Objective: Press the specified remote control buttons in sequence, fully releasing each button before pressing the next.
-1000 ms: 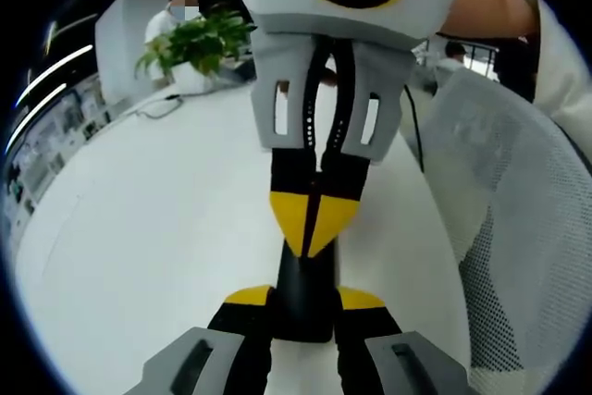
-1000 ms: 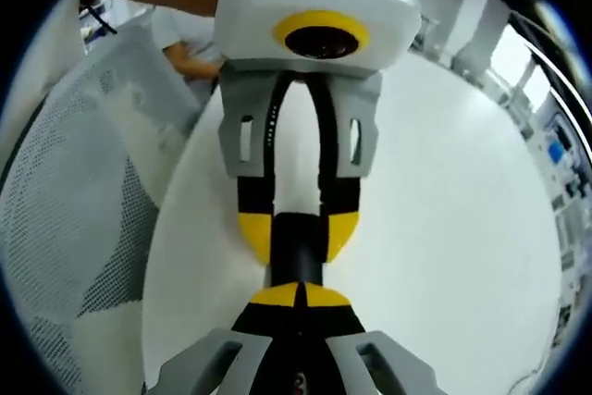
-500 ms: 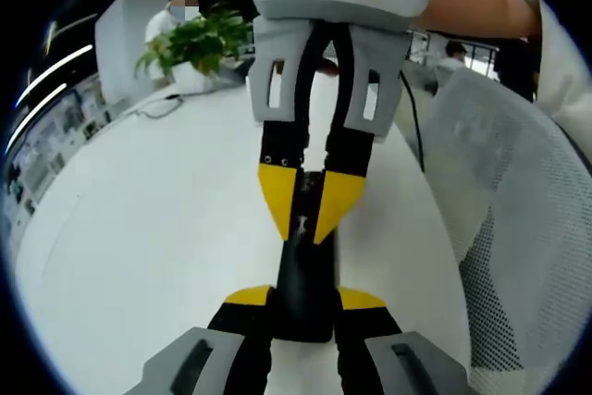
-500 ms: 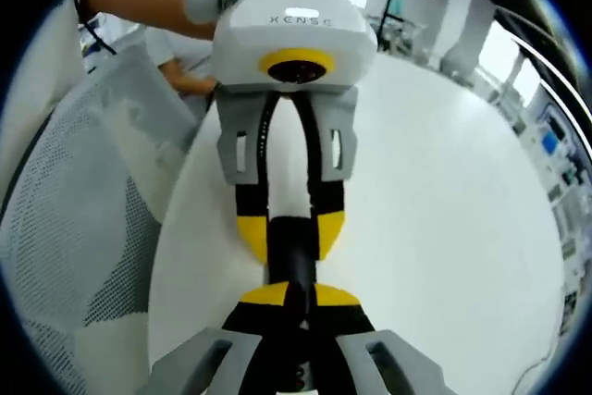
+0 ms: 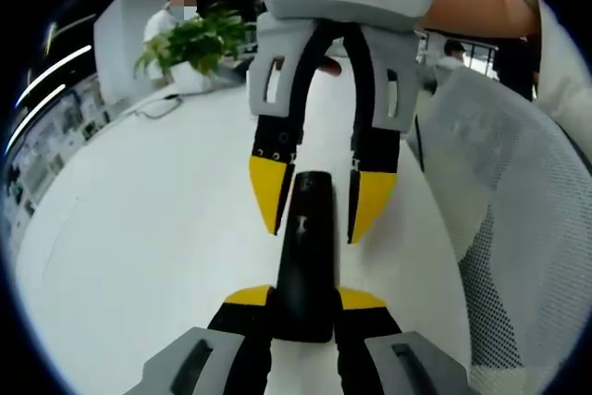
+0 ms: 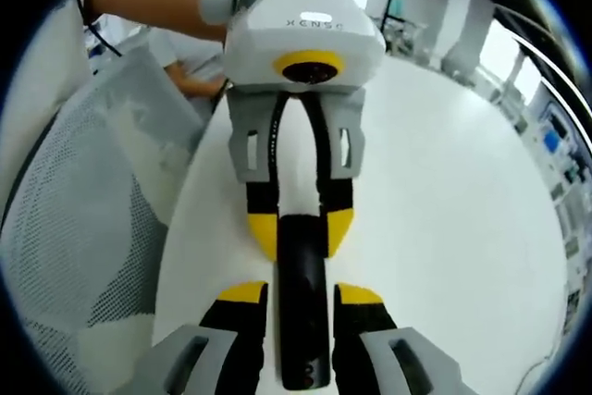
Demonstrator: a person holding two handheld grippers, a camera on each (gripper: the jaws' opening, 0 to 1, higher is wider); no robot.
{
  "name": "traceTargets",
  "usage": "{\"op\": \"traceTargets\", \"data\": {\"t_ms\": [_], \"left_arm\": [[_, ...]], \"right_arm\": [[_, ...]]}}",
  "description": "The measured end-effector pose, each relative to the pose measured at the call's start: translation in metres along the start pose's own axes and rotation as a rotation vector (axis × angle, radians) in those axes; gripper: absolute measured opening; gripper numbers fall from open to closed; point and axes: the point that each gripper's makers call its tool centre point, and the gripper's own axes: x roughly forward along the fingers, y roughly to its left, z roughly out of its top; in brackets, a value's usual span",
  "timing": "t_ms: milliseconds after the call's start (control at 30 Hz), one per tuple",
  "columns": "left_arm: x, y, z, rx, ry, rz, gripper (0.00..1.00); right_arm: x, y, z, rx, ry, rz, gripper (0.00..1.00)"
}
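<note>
One black remote control [image 5: 305,256] is seen lying on the white bench [image 5: 148,256], at the lower centre of both views. In the left gripper view its near end is clamped between the two yellow-tipped jaws of the left hand-held gripper [image 5: 305,301] at the bottom of the frame. The right hand-held gripper [image 5: 314,205] is seen coming down from the top centre of that frame, its two jaws spread apart with a tip on either side of the remote's far end; contact cannot be made out. In the right gripper view the same remote control [image 6: 303,302] is seen running up the frame between the parted jaws of the right hand-held gripper [image 6: 303,295], and the left hand-held gripper [image 6: 301,228] is seen closed on the far end. One white mesh chair back [image 5: 499,228] is seen at the right of the left gripper view, and one potted plant [image 5: 194,43] at its upper left.
</note>
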Motion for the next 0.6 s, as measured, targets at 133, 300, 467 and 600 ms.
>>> {"op": "traceTargets", "data": {"t_ms": [133,300,467,600], "left_arm": [[0.001,0.004,-0.004,-0.001,-0.001,0.0,0.24],[0.001,0.003,-0.003,-0.001,0.0,0.0,0.24],[0.001,0.003,-0.002,-0.002,0.0,0.0,0.24],[0.001,0.003,-0.002,-0.001,0.0,0.0,0.24]], "right_arm": [[0.0,0.001,-0.001,0.003,0.0,0.001,0.29],[-0.001,0.001,-0.003,0.004,0.002,0.003,0.3],[-0.001,0.002,-0.006,0.01,0.005,0.005,0.32],[-0.001,0.002,-0.011,0.012,0.01,0.008,0.32]]}}
